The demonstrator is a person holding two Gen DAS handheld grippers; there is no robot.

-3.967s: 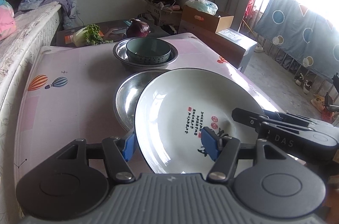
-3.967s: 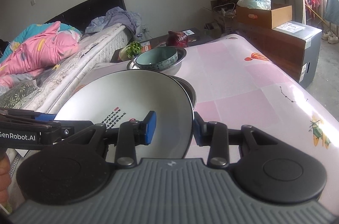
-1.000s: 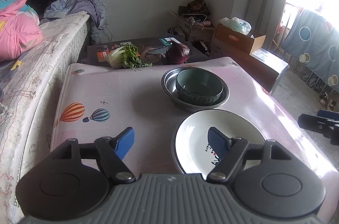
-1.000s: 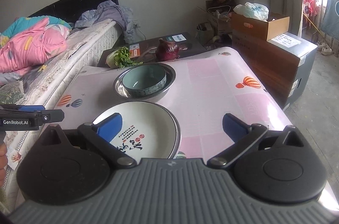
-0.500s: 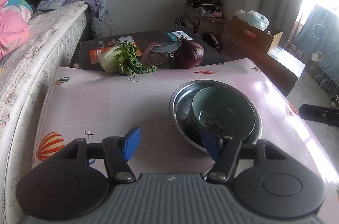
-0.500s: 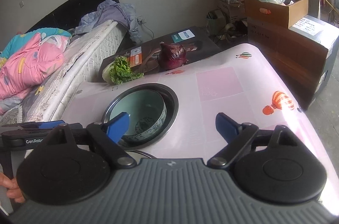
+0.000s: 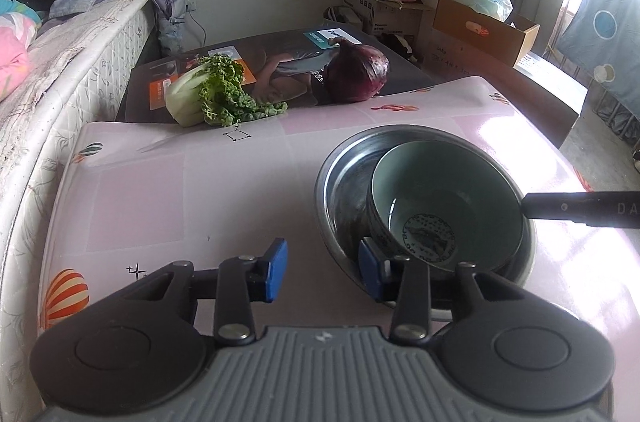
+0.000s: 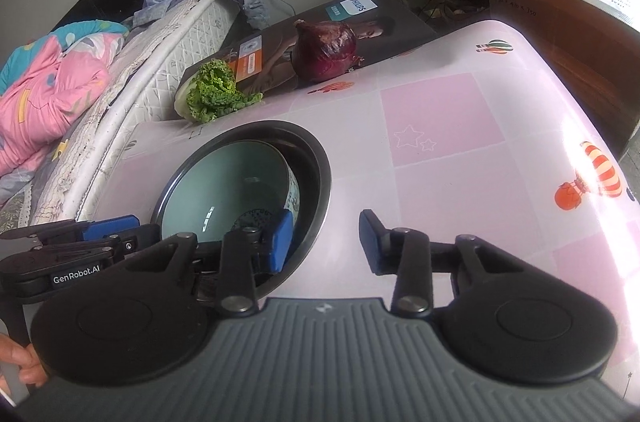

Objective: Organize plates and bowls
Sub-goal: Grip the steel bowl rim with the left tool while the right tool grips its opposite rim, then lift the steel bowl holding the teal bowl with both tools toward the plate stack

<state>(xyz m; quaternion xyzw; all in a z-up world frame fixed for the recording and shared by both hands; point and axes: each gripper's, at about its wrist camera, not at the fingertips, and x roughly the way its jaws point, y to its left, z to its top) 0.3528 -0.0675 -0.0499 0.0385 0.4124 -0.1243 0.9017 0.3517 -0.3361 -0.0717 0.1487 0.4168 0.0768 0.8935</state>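
Observation:
A pale green ceramic bowl (image 7: 444, 198) sits inside a wider steel bowl (image 7: 340, 178) on the pink table (image 7: 180, 190); both also show in the right wrist view, the green bowl (image 8: 232, 178) and the steel bowl (image 8: 316, 166). My left gripper (image 7: 322, 272) is open, its jaws astride the steel bowl's near left rim. My right gripper (image 8: 326, 242) is open, its jaws astride the steel bowl's near right rim, its left finger inside. The right gripper's finger (image 7: 580, 208) reaches over the bowls' right rim. The white plate is out of view.
A green cabbage (image 7: 208, 94) and a red onion (image 7: 360, 74) lie at the table's far edge on a dark flat box (image 7: 280, 62). A mattress (image 7: 60, 62) runs along the left. Cardboard boxes (image 7: 480, 26) stand at the far right.
Both grippers have moved forward and down to the nested bowls, now straddling the steel bowl's rim from each side. Their jaws have narrowed somewhat. The plate has dropped out of view.

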